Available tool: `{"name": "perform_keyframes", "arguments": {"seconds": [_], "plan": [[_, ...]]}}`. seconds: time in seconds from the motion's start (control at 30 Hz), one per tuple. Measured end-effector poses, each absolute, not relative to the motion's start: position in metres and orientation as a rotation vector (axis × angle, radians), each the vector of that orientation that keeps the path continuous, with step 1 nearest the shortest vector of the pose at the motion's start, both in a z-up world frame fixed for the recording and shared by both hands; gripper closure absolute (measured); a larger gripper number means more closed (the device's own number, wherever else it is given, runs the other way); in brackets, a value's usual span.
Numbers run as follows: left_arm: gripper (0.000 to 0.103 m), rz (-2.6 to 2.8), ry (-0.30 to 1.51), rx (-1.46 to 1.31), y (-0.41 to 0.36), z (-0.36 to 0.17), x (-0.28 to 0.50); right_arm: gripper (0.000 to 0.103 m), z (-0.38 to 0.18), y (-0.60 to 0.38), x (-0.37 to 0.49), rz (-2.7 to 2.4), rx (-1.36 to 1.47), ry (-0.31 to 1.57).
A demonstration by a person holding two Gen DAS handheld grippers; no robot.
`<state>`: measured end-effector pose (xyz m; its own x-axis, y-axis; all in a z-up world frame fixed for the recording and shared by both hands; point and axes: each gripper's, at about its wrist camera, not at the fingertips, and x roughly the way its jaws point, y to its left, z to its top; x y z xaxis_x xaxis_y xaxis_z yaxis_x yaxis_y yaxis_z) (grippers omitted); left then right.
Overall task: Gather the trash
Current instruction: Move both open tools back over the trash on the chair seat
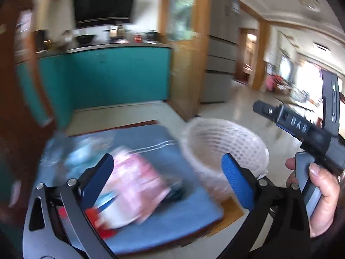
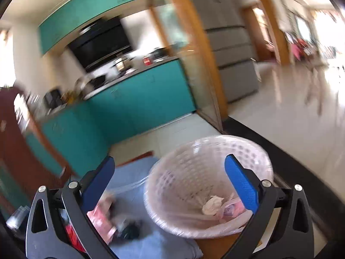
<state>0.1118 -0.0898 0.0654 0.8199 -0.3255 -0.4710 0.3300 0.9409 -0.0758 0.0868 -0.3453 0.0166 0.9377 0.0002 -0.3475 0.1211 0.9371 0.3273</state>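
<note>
A pink and white wrapper (image 1: 135, 181) lies on a blue mat (image 1: 183, 218), between the wide-open fingers of my left gripper (image 1: 167, 172). A dark scrap (image 2: 131, 231) lies beside the pink wrapper (image 2: 101, 218) in the right wrist view. A white mesh bin with a clear liner (image 2: 207, 172) stands right of the mat and holds crumpled paper (image 2: 212, 204) and a pinkish bag. My right gripper (image 2: 169, 174) is open and empty above the bin's left rim. The bin also shows in the left wrist view (image 1: 224, 142), with the right hand-held gripper (image 1: 301, 129) beyond it. Both views are motion-blurred.
Clear plastic (image 1: 86, 151) lies at the mat's far left. Red packaging (image 1: 101, 222) sits near the left gripper's base. Teal kitchen cabinets (image 1: 120, 75) and a wooden door frame (image 1: 187, 64) stand behind. A dark wooden edge (image 1: 19, 86) is at the left.
</note>
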Motion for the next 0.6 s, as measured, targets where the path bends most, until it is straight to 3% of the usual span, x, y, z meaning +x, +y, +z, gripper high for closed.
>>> {"name": "perform_keyframes", "arguments": {"seconds": [0.2,0.3,0.4,0.6], "plan": [[0.003,-0.102,0.524,-0.067,-0.012,0.037,0.090,0.003,0.018,-0.253,0.062,0.064,0.109,0.330],[0.003,-0.043,0.599,-0.063,0.004,0.031,0.091,0.003,0.000,-0.213,0.061,0.115,0.007,0.428],[0.003,0.013,0.642,0.002,0.009,0.023,0.090,0.003,-0.014,-0.192,0.063,0.153,0.001,0.538],[0.003,-0.054,0.712,-0.051,0.018,0.013,0.092,0.003,-0.017,-0.179,0.062,0.145,0.017,0.561]]}}
